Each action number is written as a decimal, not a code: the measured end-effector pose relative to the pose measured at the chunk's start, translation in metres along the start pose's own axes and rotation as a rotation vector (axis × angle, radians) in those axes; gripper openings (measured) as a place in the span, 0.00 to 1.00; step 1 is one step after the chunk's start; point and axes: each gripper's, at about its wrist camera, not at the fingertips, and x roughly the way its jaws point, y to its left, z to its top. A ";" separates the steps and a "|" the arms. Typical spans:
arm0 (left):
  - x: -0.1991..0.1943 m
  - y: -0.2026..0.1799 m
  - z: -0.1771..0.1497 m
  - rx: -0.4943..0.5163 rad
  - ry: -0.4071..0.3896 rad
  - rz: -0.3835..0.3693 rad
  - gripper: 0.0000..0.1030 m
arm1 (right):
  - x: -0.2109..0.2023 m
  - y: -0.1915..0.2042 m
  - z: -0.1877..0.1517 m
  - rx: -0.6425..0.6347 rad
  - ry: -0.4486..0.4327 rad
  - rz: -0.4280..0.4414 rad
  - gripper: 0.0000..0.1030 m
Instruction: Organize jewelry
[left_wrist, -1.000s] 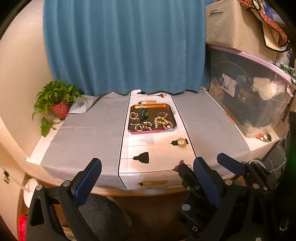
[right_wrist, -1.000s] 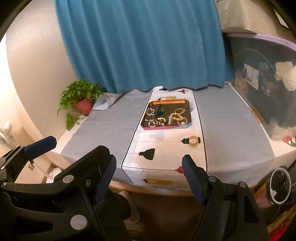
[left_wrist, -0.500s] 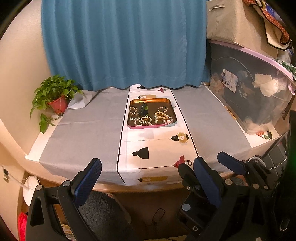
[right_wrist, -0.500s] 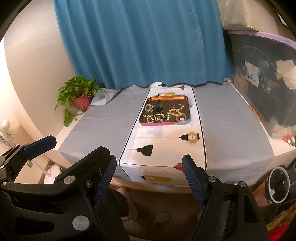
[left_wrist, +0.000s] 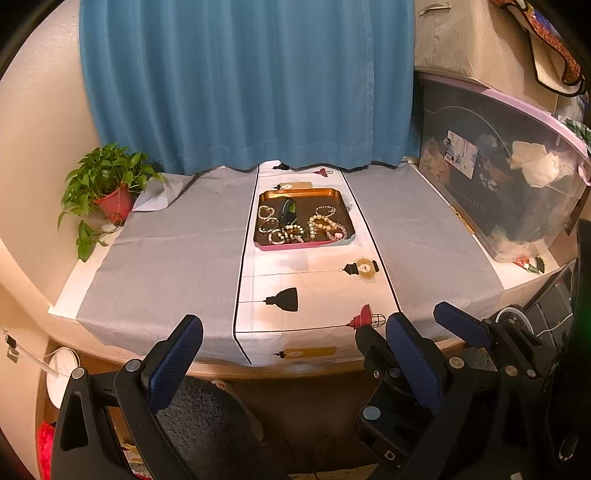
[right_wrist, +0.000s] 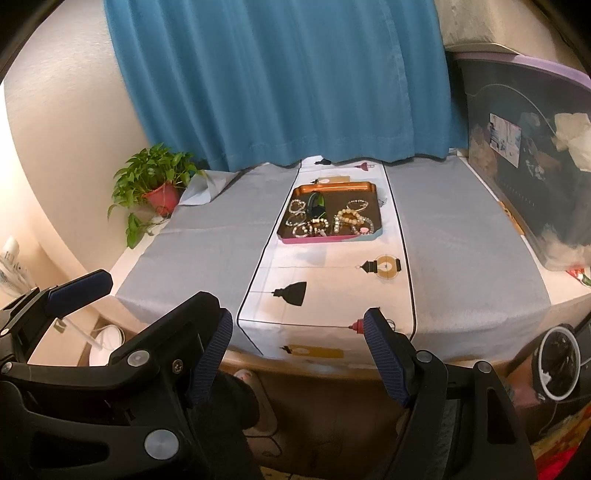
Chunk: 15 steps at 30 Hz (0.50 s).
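Jewelry (left_wrist: 301, 223) lies in a copper tray (left_wrist: 301, 193) on the white runner (left_wrist: 314, 291), far beyond both grippers. The left gripper (left_wrist: 293, 354) and right gripper (right_wrist: 297, 341) hang before the table edge, jaws wide apart, holding nothing.

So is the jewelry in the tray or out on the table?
In the tray: bracelets and a dark band lie heaped inside it.

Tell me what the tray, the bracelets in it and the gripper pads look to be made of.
Tray: likely metal, its copper rim glossy. Bracelets: strung beads, pale and pearly; material unclear. Left gripper pads: blue ribbed rubber, it seems.
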 end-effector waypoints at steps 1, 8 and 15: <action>0.000 0.000 0.000 0.002 -0.001 0.001 0.96 | 0.001 0.000 0.000 -0.001 0.001 -0.001 0.72; 0.002 -0.002 -0.001 0.004 0.001 -0.001 0.96 | 0.003 0.000 -0.002 0.000 0.001 -0.005 0.72; 0.002 -0.002 -0.001 0.005 0.004 -0.004 0.96 | 0.003 0.000 -0.003 -0.001 0.004 -0.005 0.72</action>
